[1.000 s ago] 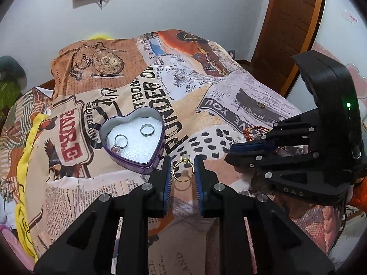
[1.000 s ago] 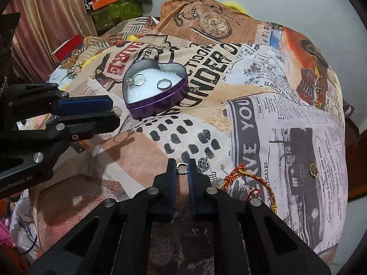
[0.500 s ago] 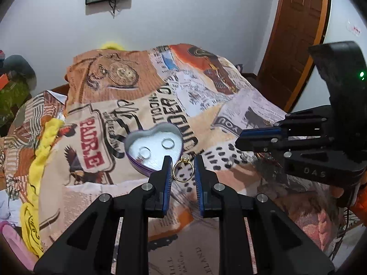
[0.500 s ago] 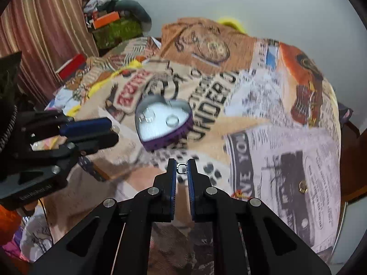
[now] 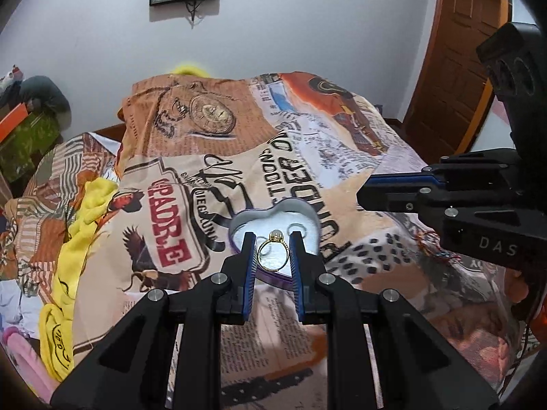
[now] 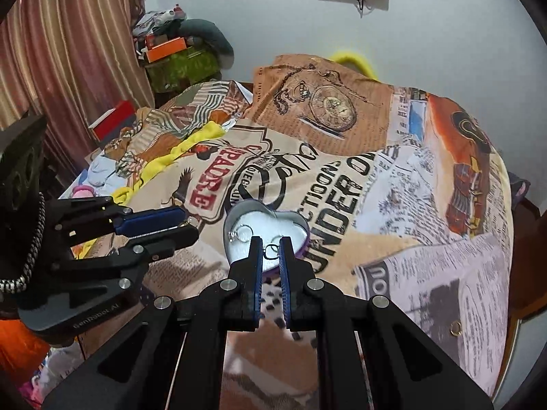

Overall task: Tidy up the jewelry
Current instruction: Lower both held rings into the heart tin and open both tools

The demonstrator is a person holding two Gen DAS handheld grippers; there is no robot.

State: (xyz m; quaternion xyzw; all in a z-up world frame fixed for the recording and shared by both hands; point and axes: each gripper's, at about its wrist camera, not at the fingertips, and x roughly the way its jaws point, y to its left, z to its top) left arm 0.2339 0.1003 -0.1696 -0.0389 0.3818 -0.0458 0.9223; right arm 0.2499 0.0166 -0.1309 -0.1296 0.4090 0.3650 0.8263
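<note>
A gold ring (image 5: 272, 251) with a pale stone on top was clenched upright between the pads of the left gripper (image 5: 272, 251), its band spanning the narrow gap so it could not slip or turn. A smaller silver ring (image 6: 271, 250) was pinched the same way in the right gripper (image 6: 271, 251), whose jaws were almost fully closed on it. Both were held in the air over the bed, apparently to carry them to the heart-shaped tin (image 6: 302, 226), which lay open on the printed bedspread (image 5: 307, 157) just beyond the fingertips. Two silver rings (image 6: 242, 233) already lay on its white lining, on the left side, so the tin looked like the collecting place. Far to the right, near the bedspread's edge, another gold ring (image 6: 454, 327) lay loose, not yet gathered. A red cord bracelet (image 5: 431, 243) showed partly behind the right gripper.
</note>
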